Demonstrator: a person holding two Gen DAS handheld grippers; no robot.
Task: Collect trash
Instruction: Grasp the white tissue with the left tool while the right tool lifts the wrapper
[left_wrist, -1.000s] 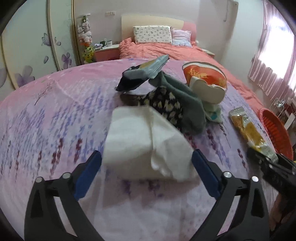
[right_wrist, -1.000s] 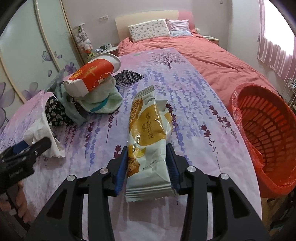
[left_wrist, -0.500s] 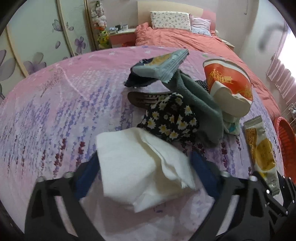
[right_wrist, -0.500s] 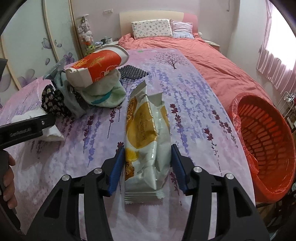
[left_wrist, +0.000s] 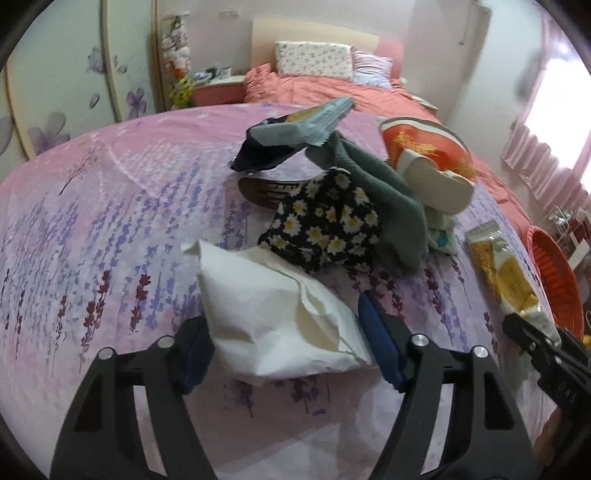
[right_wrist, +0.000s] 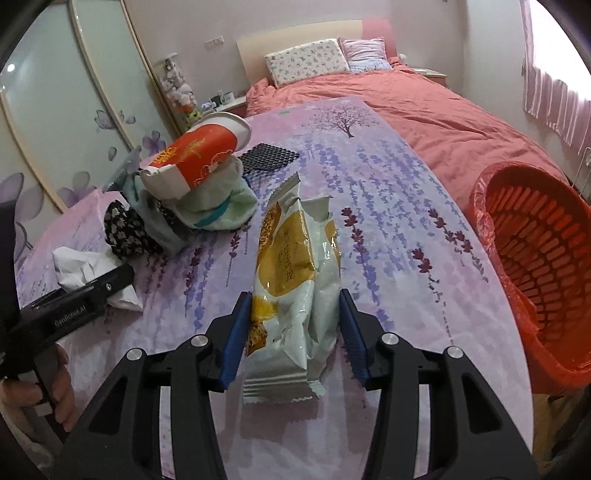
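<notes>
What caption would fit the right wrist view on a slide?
Right gripper closed on a yellow-and-white crinkled snack wrapper, above the lavender-print bedspread, beside an orange slatted plastic basket.

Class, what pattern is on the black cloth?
White-and-yellow daisies on the black cloth; clearest in the left wrist view.

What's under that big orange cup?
The orange cup lies tipped on a pale green cloth, beside a grey cloth and a daisy-print cloth. Anything beneath those cloths is hidden.
</notes>
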